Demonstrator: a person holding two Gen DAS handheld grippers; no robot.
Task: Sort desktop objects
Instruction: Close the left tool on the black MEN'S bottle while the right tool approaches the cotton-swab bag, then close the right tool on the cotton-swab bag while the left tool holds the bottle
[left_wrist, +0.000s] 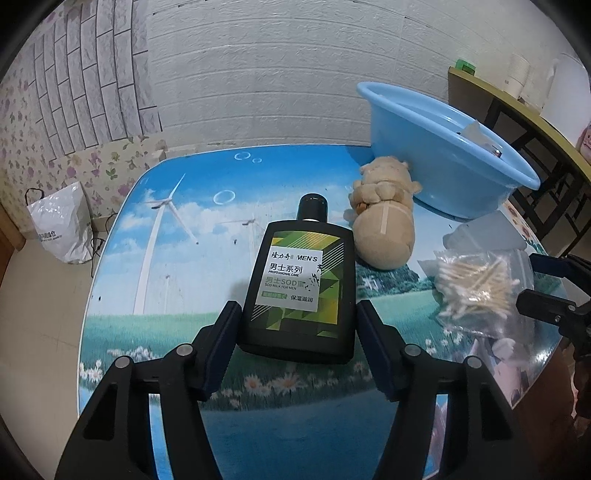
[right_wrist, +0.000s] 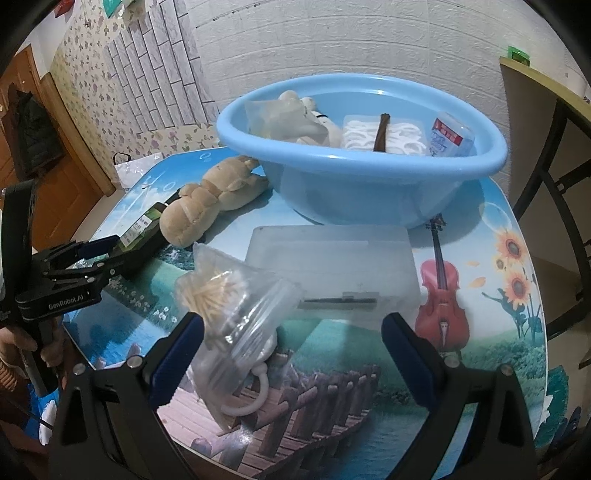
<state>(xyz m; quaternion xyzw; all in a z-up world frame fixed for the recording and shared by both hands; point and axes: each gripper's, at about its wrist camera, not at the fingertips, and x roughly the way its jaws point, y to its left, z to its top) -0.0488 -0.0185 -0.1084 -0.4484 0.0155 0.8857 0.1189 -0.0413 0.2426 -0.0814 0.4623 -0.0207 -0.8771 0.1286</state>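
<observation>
Here, in the left wrist view, the left gripper (left_wrist: 299, 334) has its jaws clamped on the lower sides of a black lotion bottle (left_wrist: 301, 286), one pad against each edge. The bottle has a green and white label and a black cap that points away from the camera, over a tabletop (left_wrist: 177, 258) printed with wind turbines, sky and daisies. Just beyond the cap, to the right, a tan plush toy (left_wrist: 384, 218) lies on the tabletop, its far end touching the wall of a blue basin (left_wrist: 436, 147). To the right sits a clear bag of cotton swabs (left_wrist: 476, 288), with the right gripper (left_wrist: 546, 284) at the frame's edge beside it. A white plastic bag (left_wrist: 61, 225) stands on the floor by the wall at left.

In the right wrist view, the right gripper (right_wrist: 291, 354) holds its jaws wide apart with nothing pressed between the pads. The bag of cotton swabs (right_wrist: 229, 306) lies between them, nearer the left pad, with a white ring (right_wrist: 255, 391) showing under it. Behind the bag lies a frosted plastic box (right_wrist: 332, 266), and beyond it the blue basin (right_wrist: 362, 166), which already holds a light plush toy (right_wrist: 306, 122), a tray of white floss picks (right_wrist: 388, 134) with a brown stick across it, and a small packet (right_wrist: 450, 138). The tan plush toy (right_wrist: 210, 199) lies left of the basin. At far left the left gripper (right_wrist: 103, 251) grips the black bottle (right_wrist: 144, 236), held by a hand (right_wrist: 22, 347).
</observation>
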